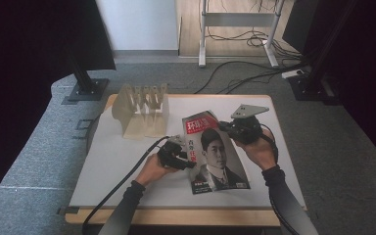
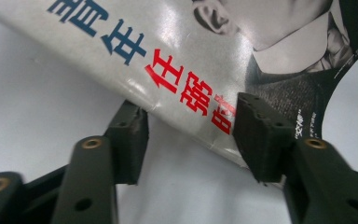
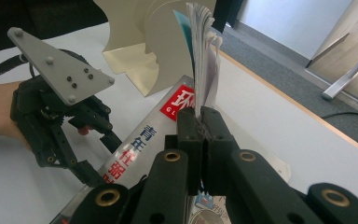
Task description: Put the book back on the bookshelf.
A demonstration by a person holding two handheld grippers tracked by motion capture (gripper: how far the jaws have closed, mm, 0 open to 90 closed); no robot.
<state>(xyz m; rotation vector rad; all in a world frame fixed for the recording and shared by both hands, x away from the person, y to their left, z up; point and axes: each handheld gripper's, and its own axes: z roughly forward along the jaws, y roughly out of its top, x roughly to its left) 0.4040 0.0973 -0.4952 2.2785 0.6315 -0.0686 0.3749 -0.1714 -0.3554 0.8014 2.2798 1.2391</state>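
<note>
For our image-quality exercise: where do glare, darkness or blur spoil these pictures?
High view: corners fall dark, magazine evenly lit. Left gripper view: white glare streaks across the glossy cover, and the near jaws are soft. Right gripper view: the page edges and background floor blur.

magazine (image 1: 216, 152) on table (image 1: 127, 171), rack (image 1: 142, 110) behind-left

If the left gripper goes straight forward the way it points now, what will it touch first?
Most likely the magazine: its left edge already lies between the open fingers of the left gripper, which would slide further over the cover. Depth is hard to judge.
</note>
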